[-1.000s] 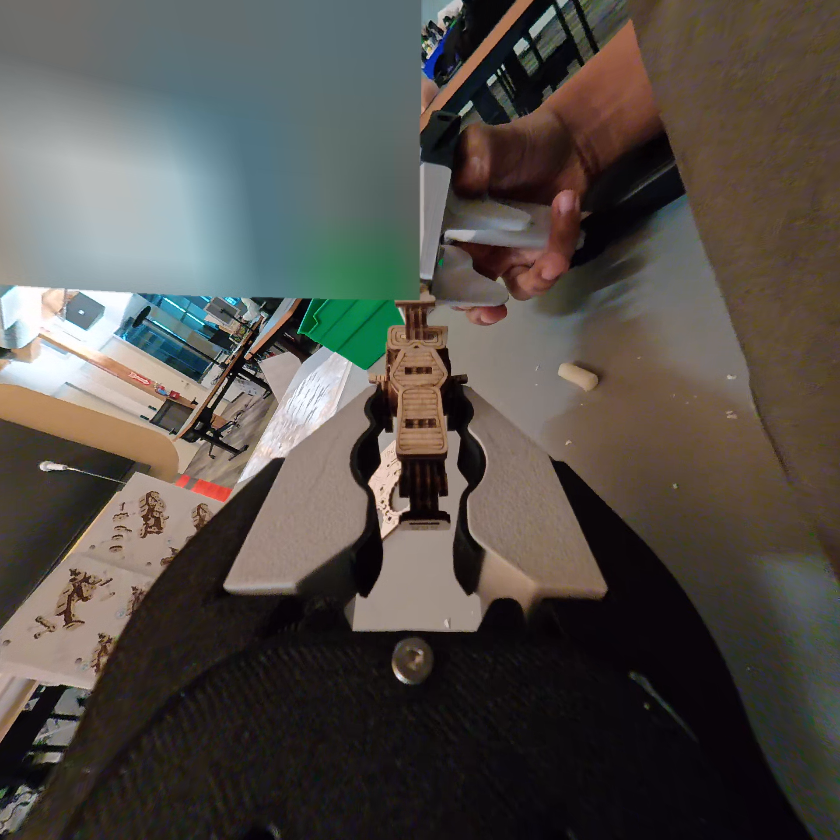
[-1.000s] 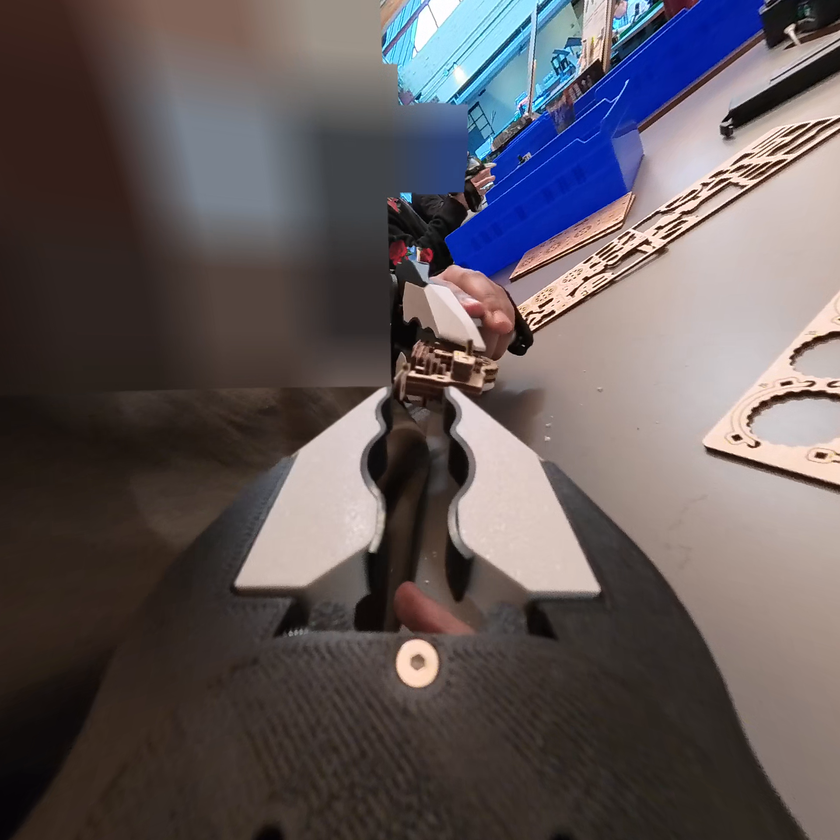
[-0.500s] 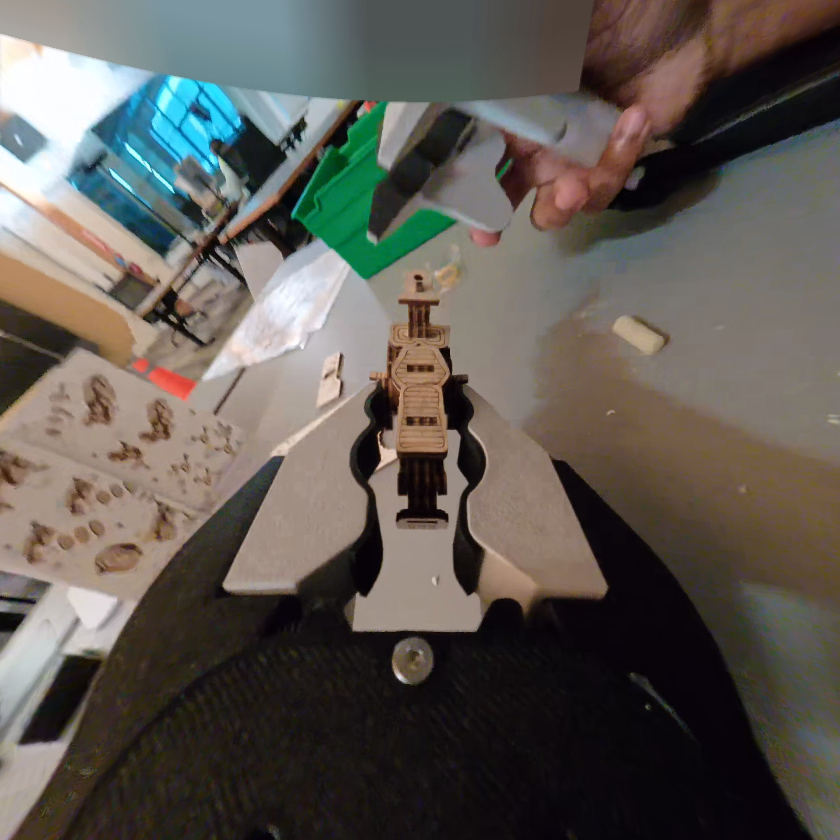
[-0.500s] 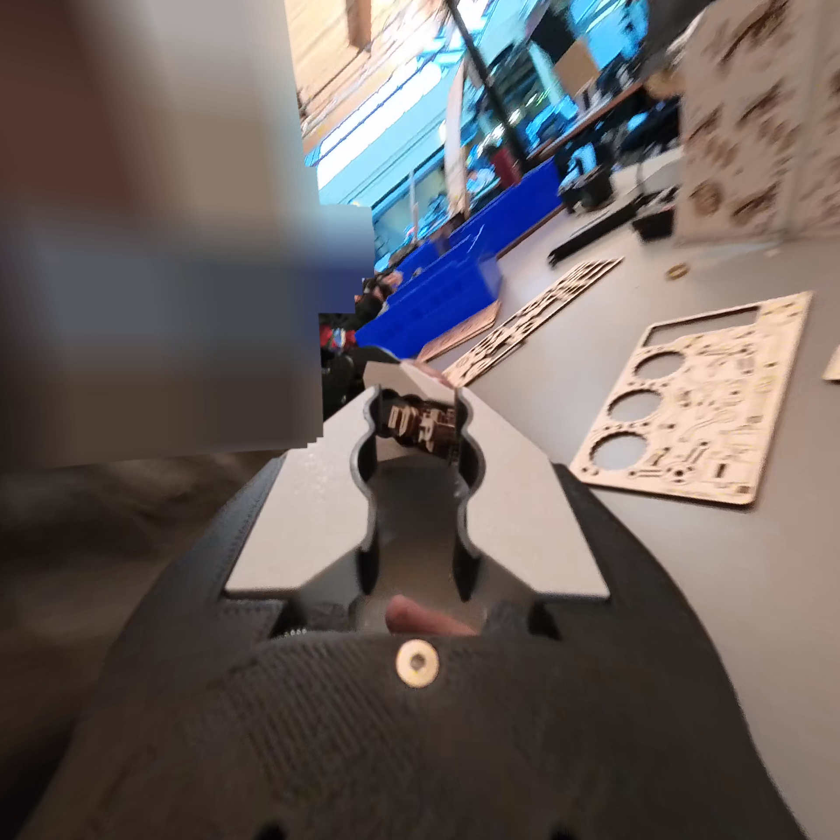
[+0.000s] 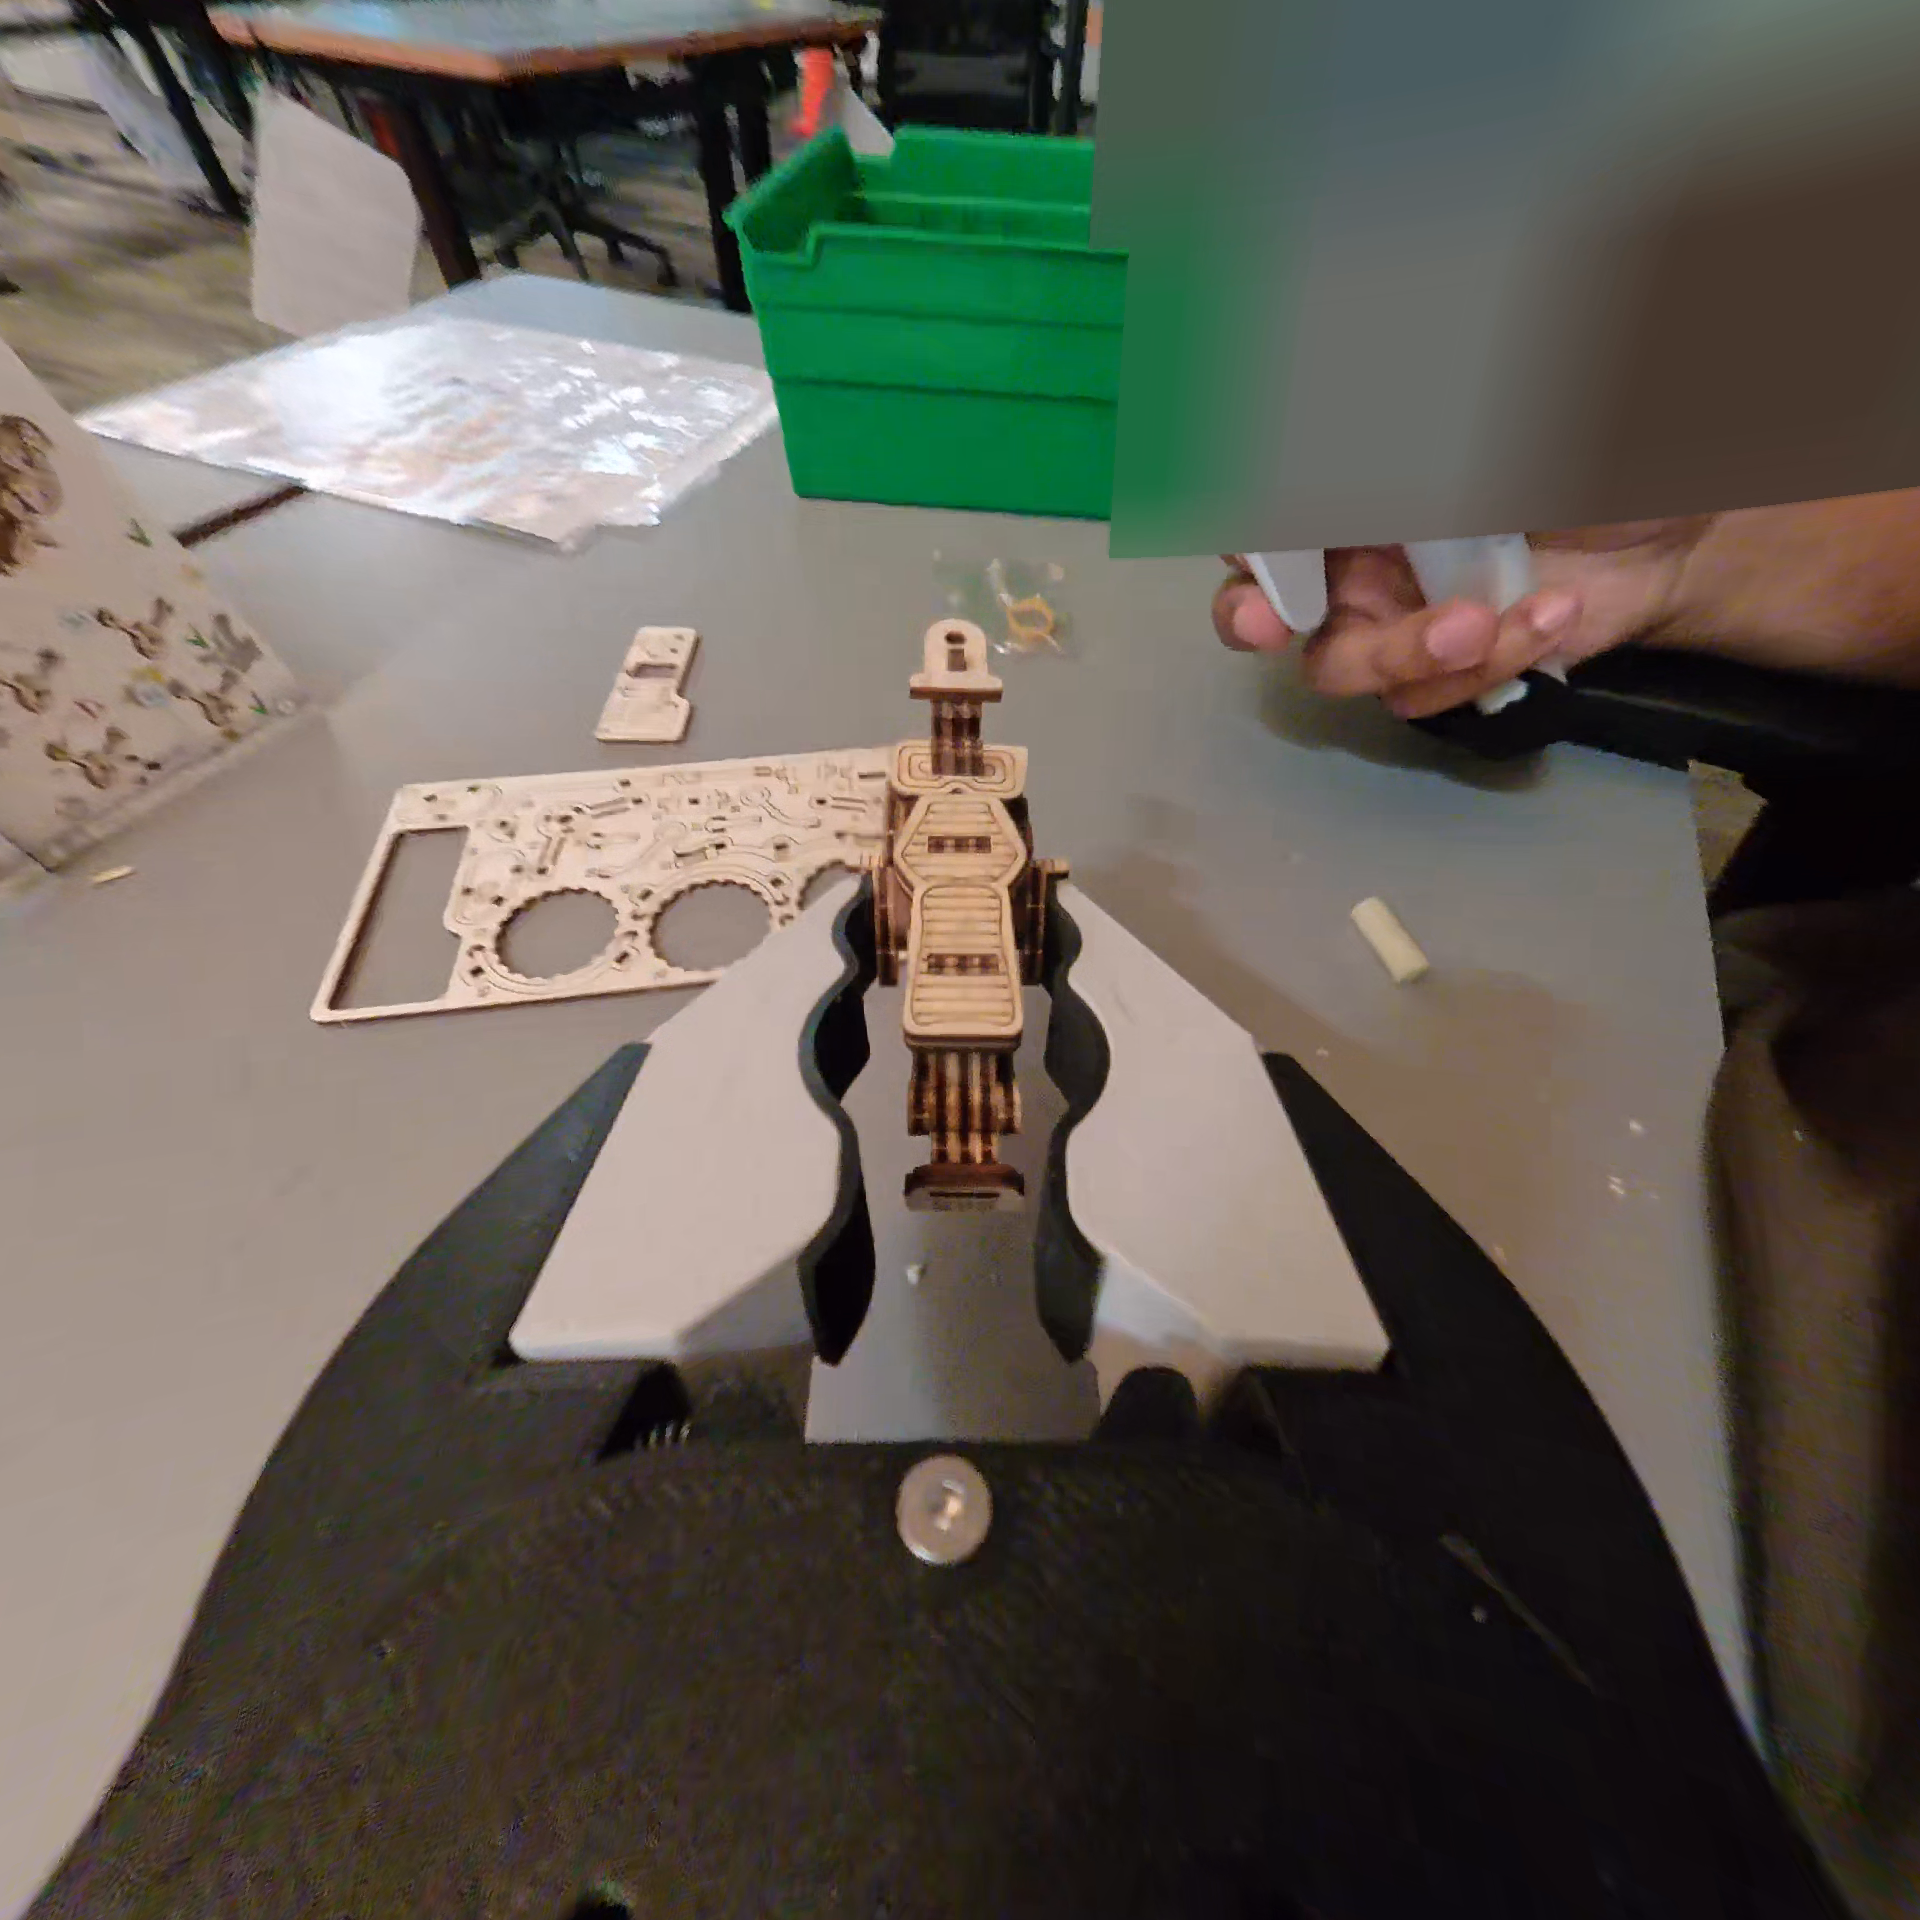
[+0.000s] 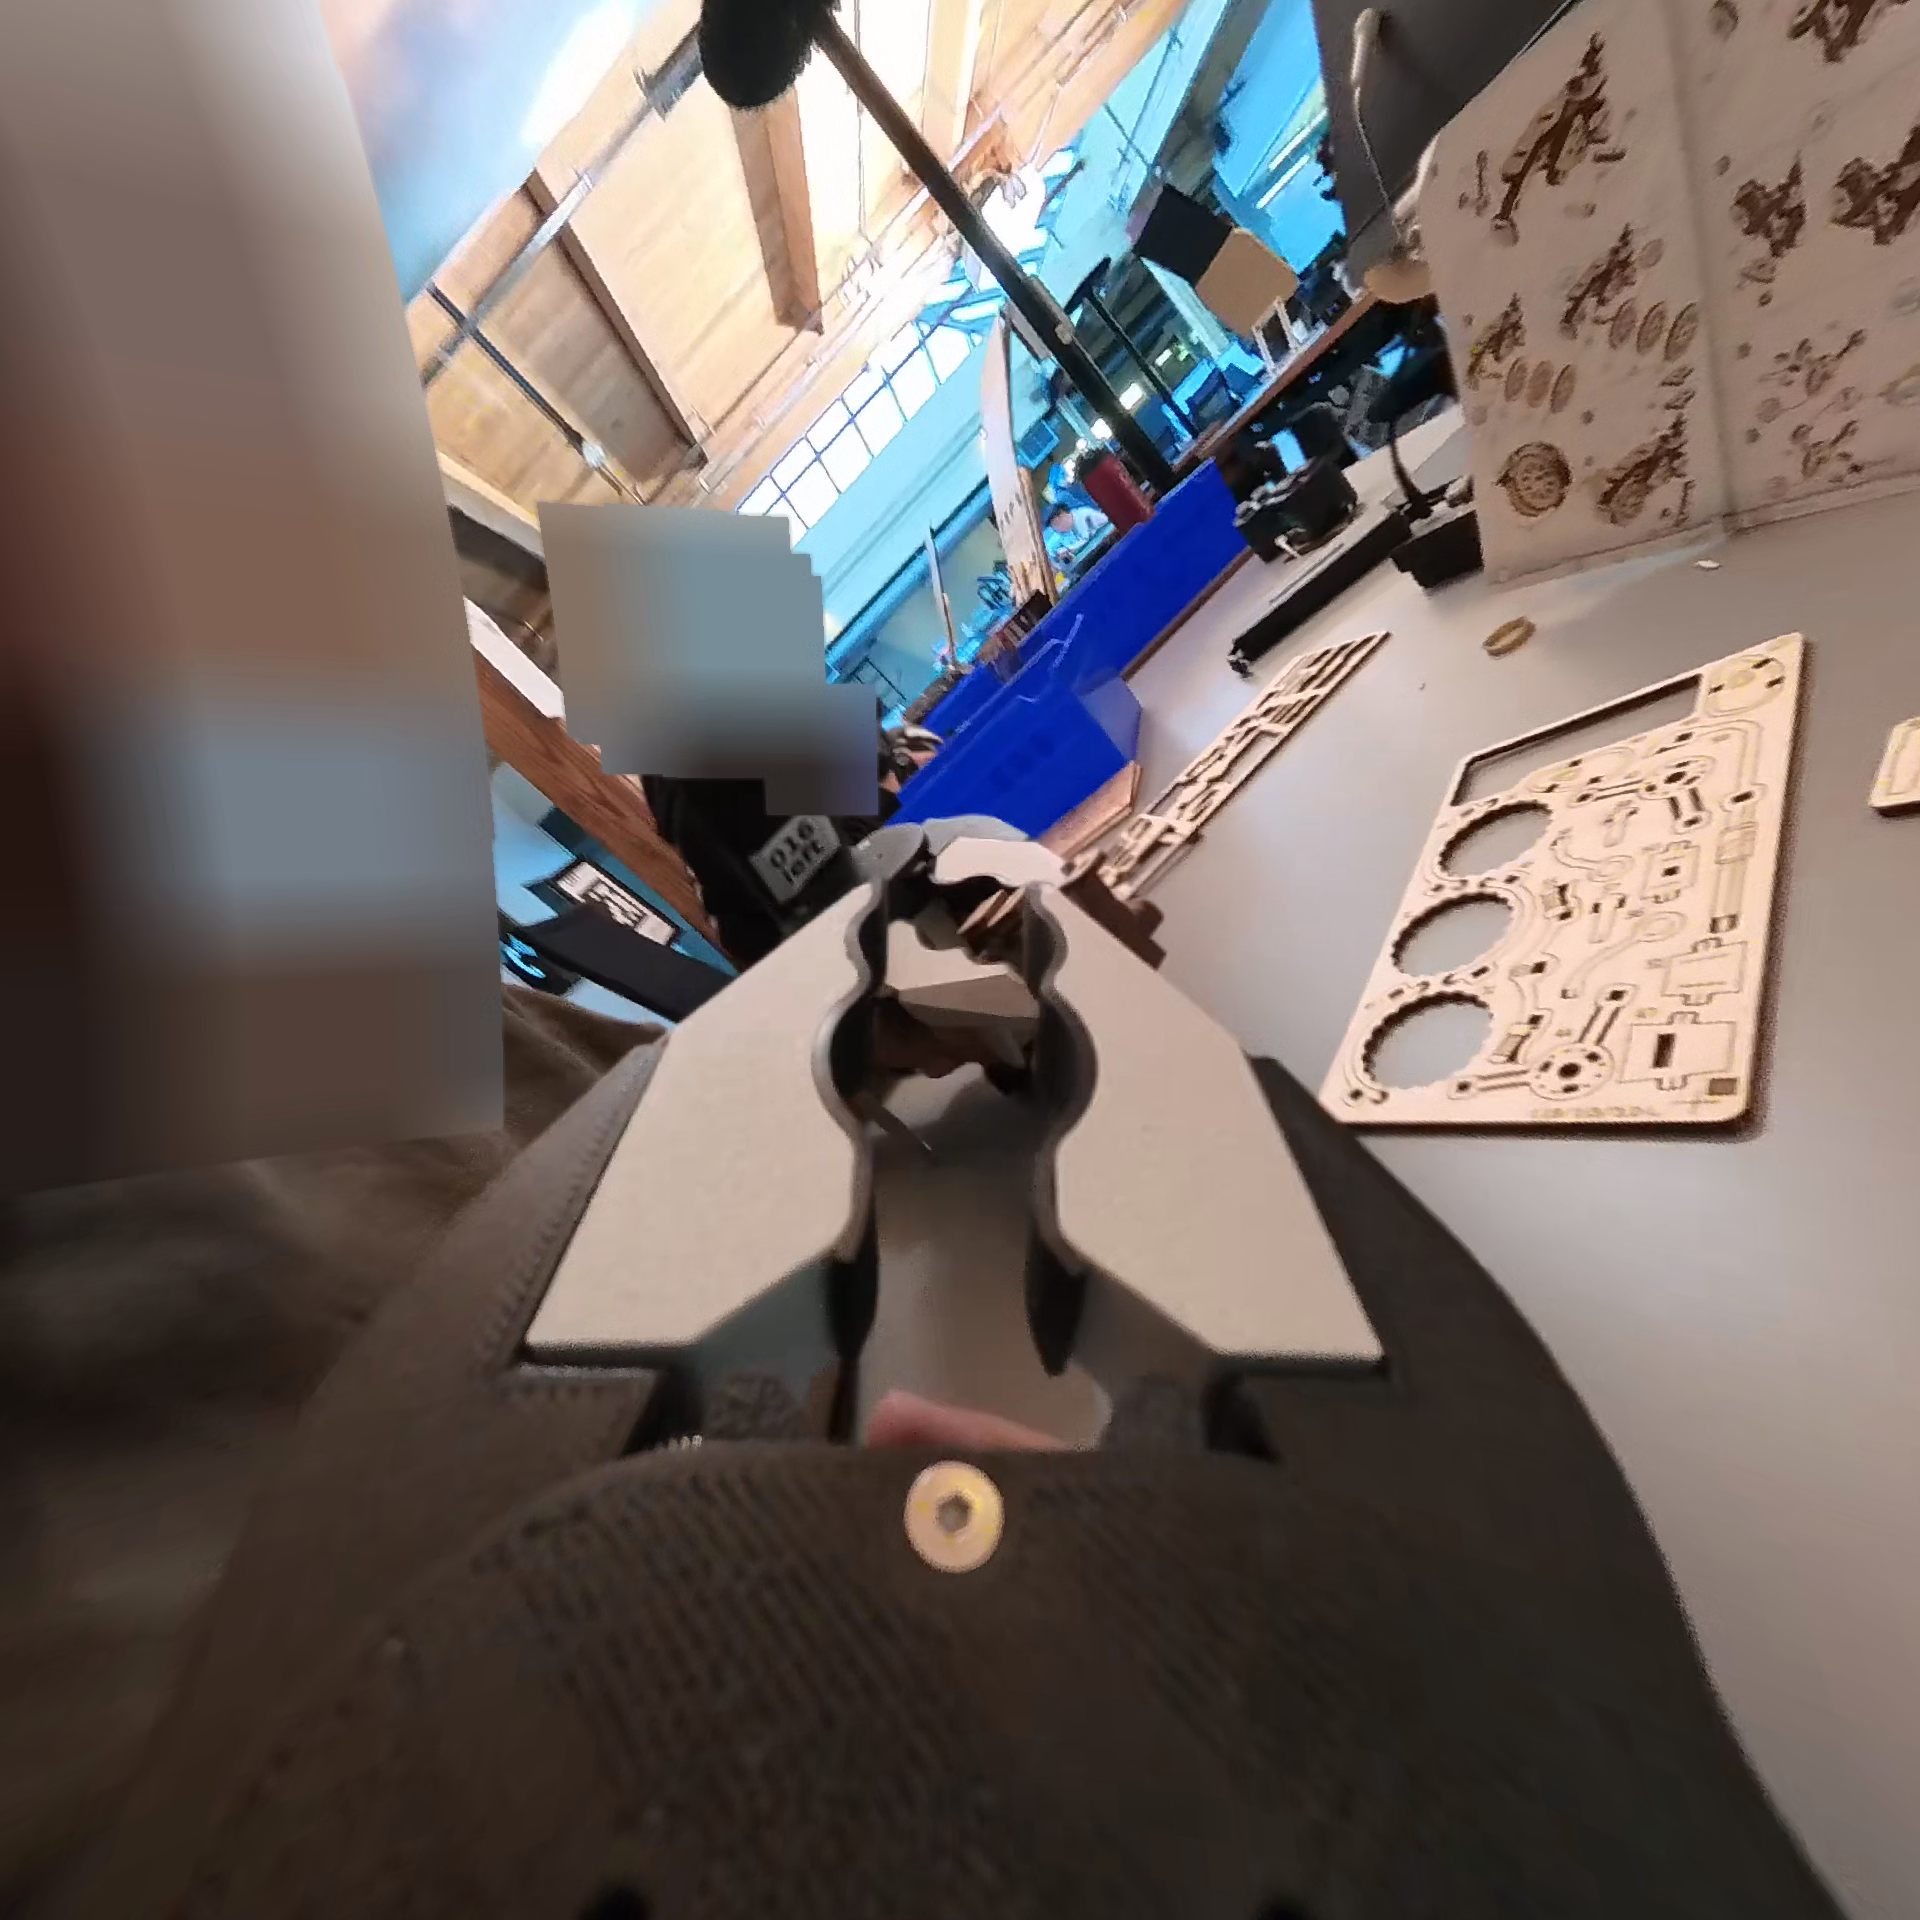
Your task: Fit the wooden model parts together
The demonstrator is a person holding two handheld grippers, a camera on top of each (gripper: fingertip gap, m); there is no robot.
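Clearly the left tool (image 5: pixel 961 914) is clamped on the small pale laser-cut wooden model assembly (image 5: pixel 961 935), its fingers pressed against the model's sides partway along its length. The model's long axis runs straight out along the fingers, away from the camera, ending in a narrow stem with a rounded, pierced tab (image 5: pixel 954 657) that juts free past the fingertips. It is held above the grey bench (image 5: pixel 208 1143), nearer the bench's right edge than its left.

The right tool (image 6: pixel 956 914) holds nothing, its fingers standing apart with a clear gap. In the left wrist view only the hand gripping it (image 5: pixel 1455 634) shows, up and to the right of the pierced tab and well apart from it. That free tab end is probably what the coming move turns on: a new part would have to come in along the model's long axis, from beyond the left tool's tips.

Loose stock lies to the left: a flat wooden parts sheet with round cut-outs (image 5: pixel 582 894) and a small separate wooden plate (image 5: pixel 649 686). Stacked green plastic bins (image 5: pixel 935 343) stand at the far edge.
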